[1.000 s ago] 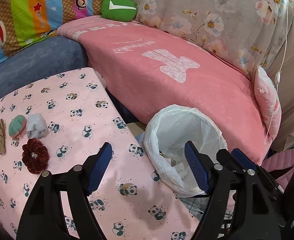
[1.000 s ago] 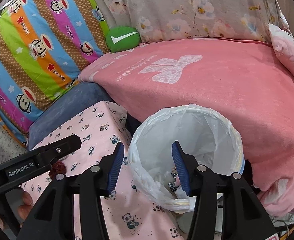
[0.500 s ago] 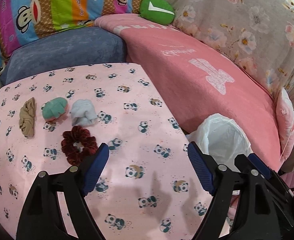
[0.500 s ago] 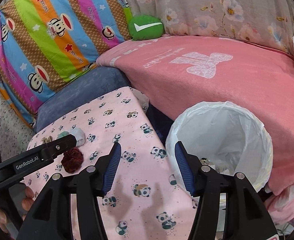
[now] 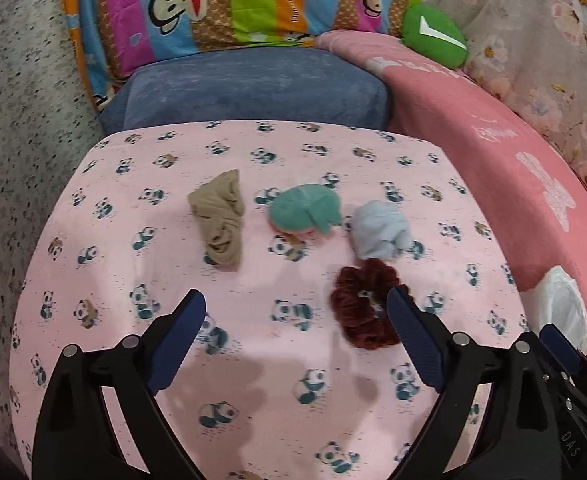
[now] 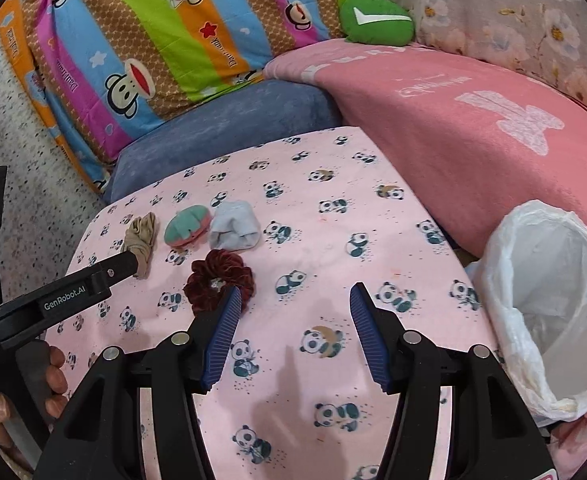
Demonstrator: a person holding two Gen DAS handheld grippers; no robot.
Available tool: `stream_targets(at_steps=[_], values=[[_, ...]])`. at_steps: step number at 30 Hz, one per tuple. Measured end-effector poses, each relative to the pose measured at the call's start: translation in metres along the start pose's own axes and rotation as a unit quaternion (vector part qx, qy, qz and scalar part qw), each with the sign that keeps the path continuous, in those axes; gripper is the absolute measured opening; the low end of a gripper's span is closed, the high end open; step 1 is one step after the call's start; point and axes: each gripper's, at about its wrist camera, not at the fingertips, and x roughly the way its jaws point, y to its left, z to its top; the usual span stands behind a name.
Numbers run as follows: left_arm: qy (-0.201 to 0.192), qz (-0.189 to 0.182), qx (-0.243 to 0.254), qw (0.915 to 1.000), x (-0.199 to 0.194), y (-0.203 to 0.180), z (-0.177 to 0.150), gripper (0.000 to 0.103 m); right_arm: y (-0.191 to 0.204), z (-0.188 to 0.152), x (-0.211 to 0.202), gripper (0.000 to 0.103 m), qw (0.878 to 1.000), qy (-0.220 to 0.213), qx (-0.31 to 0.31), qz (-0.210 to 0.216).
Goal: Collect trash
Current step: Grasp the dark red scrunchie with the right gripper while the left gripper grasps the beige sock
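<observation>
Reading "GenRobot.AI", left tongs (image 6: 129,264), opening, empty, over scrunchie (image 6: 218,277)

Brightness: we see both views evenly and softly lit, colours vivid, nothing dim.
Shadows: we find soft grey shadows of the fingers on the pink panda-print cloth of the tabletop (image 5: 253,272), just ahead of each gripper, so light falls from above and behind.
Glare: we note the thin white plastic bag lining the bin (image 6: 549,300) washed pale, close to overexposed.
Sharpness: we read the middle as crisp; the rims look slightly soft.
Distortion: we see strong fisheye bending; the tabletop edge bows, and dark vignette fills the corners.
</observation>
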Motion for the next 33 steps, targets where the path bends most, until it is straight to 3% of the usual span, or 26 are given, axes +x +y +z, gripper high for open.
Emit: stream_targets(at_steps=[9,19,21,23,24,26,27,33], values=[[0.003,0.058,-0.018,0.9981,0.033,0.049,0.019,0.089,0.036,0.004,0.061,0.056,0.999,0.040,-0.016,0.008],[0.039,0.056,-0.032,0.9972,0.081,0.064,0.038,0.088,0.046,0.001,0.111,0.056,0.997,0.077,-0.017,0.001],[0.042,0.051,-0.038,0.9971,0.086,0.067,0.037,0.082,0.047,-0.001,0.116,0.053,0.996,0.082,-0.019,0.000],[0.051,0.036,-0.043,0.9971,0.091,0.069,0.036,0.063,0.048,-0.003,0.120,0.049,0.996,0.086,-0.020,0.001],[0.058,0.028,-0.046,0.9969,0.094,0.070,0.035,0.059,0.049,-0.004,0.120,0.044,0.996,0.085,-0.022,0.001],[0.064,0.009,-0.057,0.9963,0.096,0.072,0.033,0.036,0.051,-0.004,0.121,0.034,0.996,0.087,-0.026,0.005],[0.065,0.005,-0.059,0.9961,0.096,0.073,0.032,0.029,0.052,-0.004,0.121,0.026,0.996,0.088,-0.026,0.007],[0.059,0.007,-0.063,0.9962,0.079,0.071,0.028,0.018,0.056,-0.004,0.110,0.018,0.996,0.083,-0.030,0.019]])
